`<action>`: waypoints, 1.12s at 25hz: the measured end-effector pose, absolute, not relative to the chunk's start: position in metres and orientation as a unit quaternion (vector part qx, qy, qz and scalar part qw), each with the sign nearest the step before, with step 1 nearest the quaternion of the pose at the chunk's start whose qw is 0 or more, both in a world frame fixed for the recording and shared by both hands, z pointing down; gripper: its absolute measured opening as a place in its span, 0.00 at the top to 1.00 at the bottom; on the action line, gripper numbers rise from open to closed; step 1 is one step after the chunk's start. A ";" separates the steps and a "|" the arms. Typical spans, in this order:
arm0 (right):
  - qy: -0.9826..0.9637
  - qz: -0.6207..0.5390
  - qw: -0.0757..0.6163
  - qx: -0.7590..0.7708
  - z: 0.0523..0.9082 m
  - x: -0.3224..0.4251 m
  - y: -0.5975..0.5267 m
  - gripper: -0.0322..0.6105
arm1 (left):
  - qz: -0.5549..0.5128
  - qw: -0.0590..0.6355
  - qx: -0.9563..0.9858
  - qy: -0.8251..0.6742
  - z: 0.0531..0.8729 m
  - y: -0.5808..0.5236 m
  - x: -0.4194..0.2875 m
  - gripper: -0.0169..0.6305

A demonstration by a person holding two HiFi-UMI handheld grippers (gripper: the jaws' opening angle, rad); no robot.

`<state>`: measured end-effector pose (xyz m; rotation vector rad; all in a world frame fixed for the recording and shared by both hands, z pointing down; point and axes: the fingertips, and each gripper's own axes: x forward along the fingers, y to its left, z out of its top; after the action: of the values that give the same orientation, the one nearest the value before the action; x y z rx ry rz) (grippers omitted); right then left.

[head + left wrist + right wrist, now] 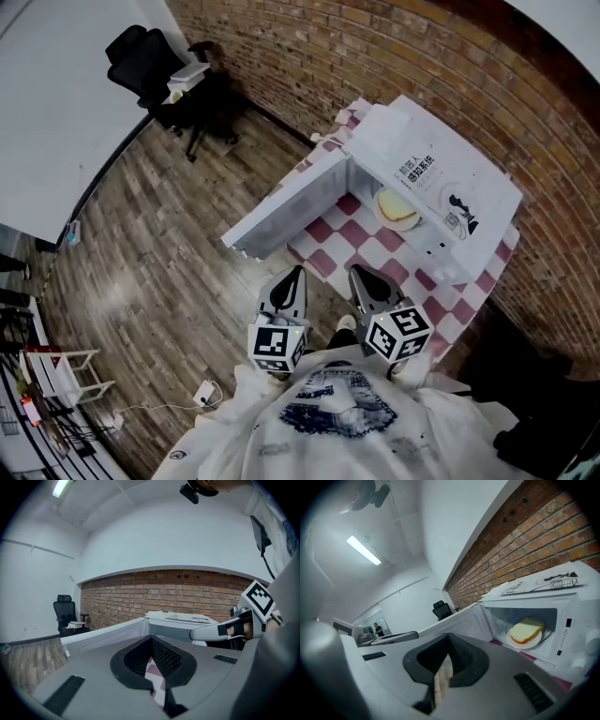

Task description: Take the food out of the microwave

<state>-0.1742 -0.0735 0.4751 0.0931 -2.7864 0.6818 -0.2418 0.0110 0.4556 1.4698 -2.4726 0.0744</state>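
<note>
A white microwave [441, 178] stands on a red-and-white checked tablecloth [361, 239], its door [286, 211] swung wide open to the left. Inside it a slice of bread [527, 630] lies on a white plate [520, 642]; the head view shows the plate [398, 210] at the cavity's mouth. My left gripper [297, 272] and right gripper [357, 270] hover side by side in front of the table, short of the opening, both shut with nothing between the jaws. The left gripper [151, 641] points at the door's edge [105, 637]. The right gripper [448, 637] aims left of the bread.
A brick wall [375, 47] runs behind the table. A black office chair [150, 61] stands at the far left on the wooden floor [159, 253]. A white rack [61, 370] and a cable with a plug [202, 394] lie at my lower left.
</note>
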 end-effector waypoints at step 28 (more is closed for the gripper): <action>-0.905 0.271 0.082 0.319 0.488 -0.122 -0.193 0.93 | 0.059 0.159 0.740 -0.651 0.484 -0.165 -0.223 0.96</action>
<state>-0.1217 -0.1926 0.4878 0.9523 -2.7024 0.8097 -0.2230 -0.1651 0.4838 2.1161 -1.8599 0.1687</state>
